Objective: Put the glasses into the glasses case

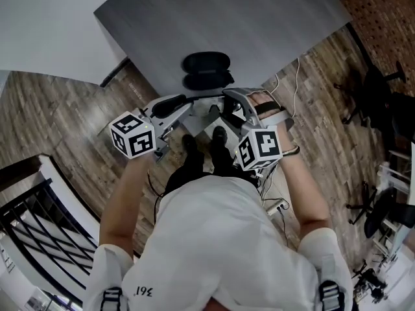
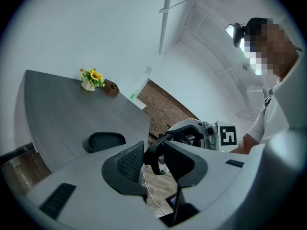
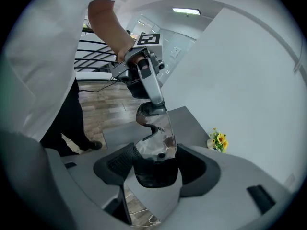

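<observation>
STEP: transfer, not cased | I held the dark-framed clear-lens glasses off the table: left gripper clamped on the frame, right gripper on 1 lens | black oval glasses case lay open on the grey table | NEXT, as I judged: carry over, lower in.

Head view steeply down; gripper views mutually facing, sharing table.
</observation>
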The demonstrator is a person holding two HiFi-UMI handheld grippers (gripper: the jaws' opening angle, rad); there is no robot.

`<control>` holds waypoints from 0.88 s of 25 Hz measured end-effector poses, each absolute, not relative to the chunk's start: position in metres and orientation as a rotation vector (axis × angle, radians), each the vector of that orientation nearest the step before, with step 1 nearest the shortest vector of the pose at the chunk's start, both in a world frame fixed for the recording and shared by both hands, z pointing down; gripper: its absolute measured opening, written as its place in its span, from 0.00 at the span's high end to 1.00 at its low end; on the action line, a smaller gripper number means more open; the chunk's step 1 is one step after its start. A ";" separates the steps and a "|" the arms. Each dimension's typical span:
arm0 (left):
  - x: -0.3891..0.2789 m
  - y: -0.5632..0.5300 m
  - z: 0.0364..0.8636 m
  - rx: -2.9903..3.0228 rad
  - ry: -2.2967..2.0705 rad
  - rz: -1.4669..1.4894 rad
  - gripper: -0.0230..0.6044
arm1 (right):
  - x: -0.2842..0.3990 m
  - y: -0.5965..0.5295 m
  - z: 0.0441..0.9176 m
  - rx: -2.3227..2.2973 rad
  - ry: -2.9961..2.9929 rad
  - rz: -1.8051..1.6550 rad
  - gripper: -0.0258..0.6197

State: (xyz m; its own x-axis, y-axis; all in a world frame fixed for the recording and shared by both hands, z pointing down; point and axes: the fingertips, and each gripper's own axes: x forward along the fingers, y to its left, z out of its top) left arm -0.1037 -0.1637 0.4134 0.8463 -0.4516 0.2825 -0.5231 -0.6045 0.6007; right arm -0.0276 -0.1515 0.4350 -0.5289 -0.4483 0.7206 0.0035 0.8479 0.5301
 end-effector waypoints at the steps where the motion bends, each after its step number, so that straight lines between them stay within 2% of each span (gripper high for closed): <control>1: -0.103 -0.170 0.412 2.323 -0.711 0.134 0.75 | -0.027 -0.158 0.434 0.334 -2.061 -0.600 0.51; 22: -0.117 -0.250 0.413 2.382 -0.798 0.196 0.75 | -0.042 -0.242 0.441 0.417 -2.026 -0.668 0.51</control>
State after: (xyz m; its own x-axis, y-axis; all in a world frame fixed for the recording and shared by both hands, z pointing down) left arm -0.1169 -0.2501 0.4129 0.8074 -0.4973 0.3175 -0.5878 -0.6309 0.5065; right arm -0.0423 -0.2416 0.4410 -0.5096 -0.5336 0.6750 -0.0273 0.7941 0.6071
